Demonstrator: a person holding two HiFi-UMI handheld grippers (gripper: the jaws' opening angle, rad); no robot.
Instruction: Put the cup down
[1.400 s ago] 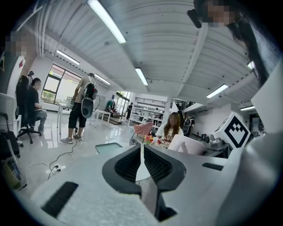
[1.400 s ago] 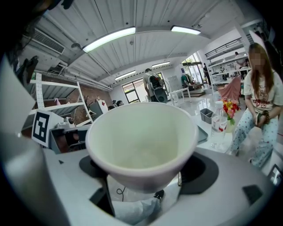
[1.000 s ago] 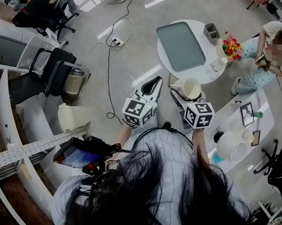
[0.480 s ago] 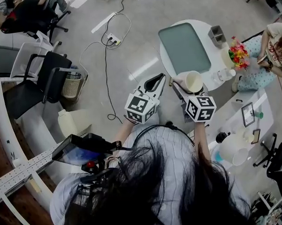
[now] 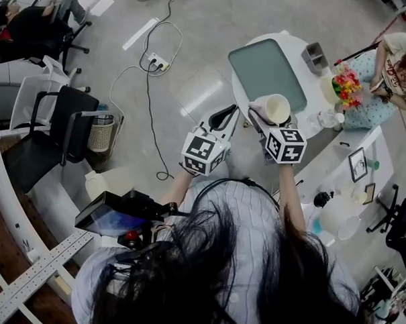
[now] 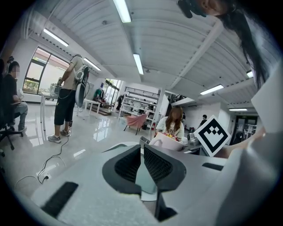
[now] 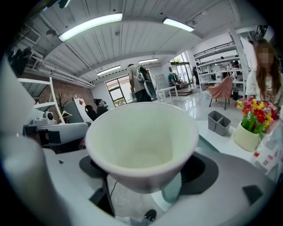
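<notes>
Cup: the white cup is held mouth-up over the near rim of the round table, just beside the near corner of the grey-green mat. I see floor and a strip of mat under it in the right gripper view, so it is not on the tabletop.
Right gripper: my right gripper is clamped on the cup, one jaw on each side of its lower wall.
Left gripper: my left gripper has its jaws closed together with nothing between them. It hangs over the floor just short of the table rim.
On the table: a grey box stands at the far rim and a pot of flowers at the right rim, both well apart from the cup.
In the way: only the mat lies on the table near the cup.
Beyond the table: a seated person is just past the flowers.
Floor: a cable with a power strip lies left of the table.
Change: a second ago the cup was short of the table rim; it now overlaps the rim, nearer the mat. The grip on the cup looks the same.
</notes>
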